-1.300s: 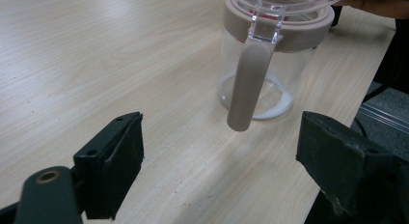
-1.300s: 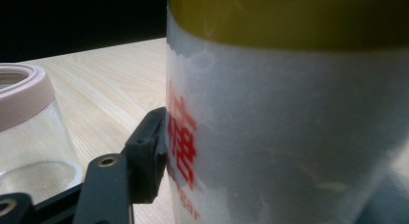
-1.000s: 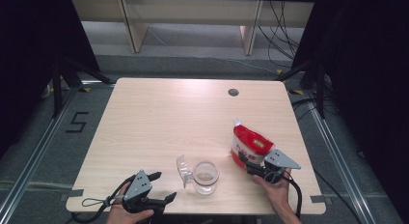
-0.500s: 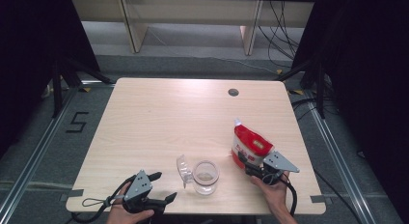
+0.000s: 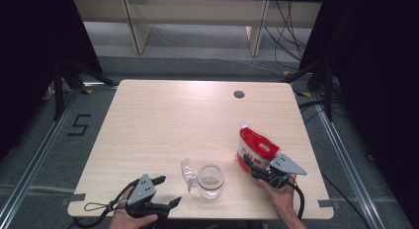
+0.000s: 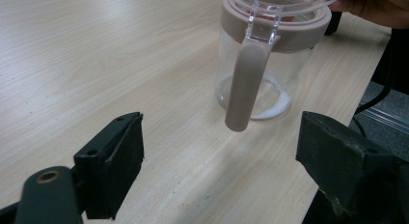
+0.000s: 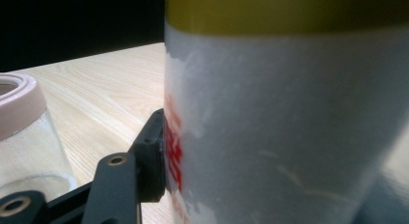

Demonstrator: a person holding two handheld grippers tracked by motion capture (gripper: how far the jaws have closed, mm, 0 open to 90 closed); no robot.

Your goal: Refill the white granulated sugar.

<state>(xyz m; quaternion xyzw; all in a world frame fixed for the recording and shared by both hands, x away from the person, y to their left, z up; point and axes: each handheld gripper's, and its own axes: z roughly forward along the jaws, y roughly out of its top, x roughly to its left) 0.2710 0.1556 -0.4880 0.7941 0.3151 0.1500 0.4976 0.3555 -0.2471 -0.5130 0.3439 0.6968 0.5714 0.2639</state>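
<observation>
Right now the red-and-white pouch (image 5: 257, 150) stands clamped between your right gripper (image 5: 254, 168) jaws, ready for pouring. Next, lift and tip its spout over the open glass jar (image 5: 210, 180) standing just left of those jaws. Your left gripper (image 5: 168, 192) rests low, jaws wide and empty, aimed at the jar's handle (image 6: 248, 81).

One red pouch (image 5: 256, 150), one glass jar (image 5: 210, 180), one table (image 5: 178, 120), two claws.
</observation>
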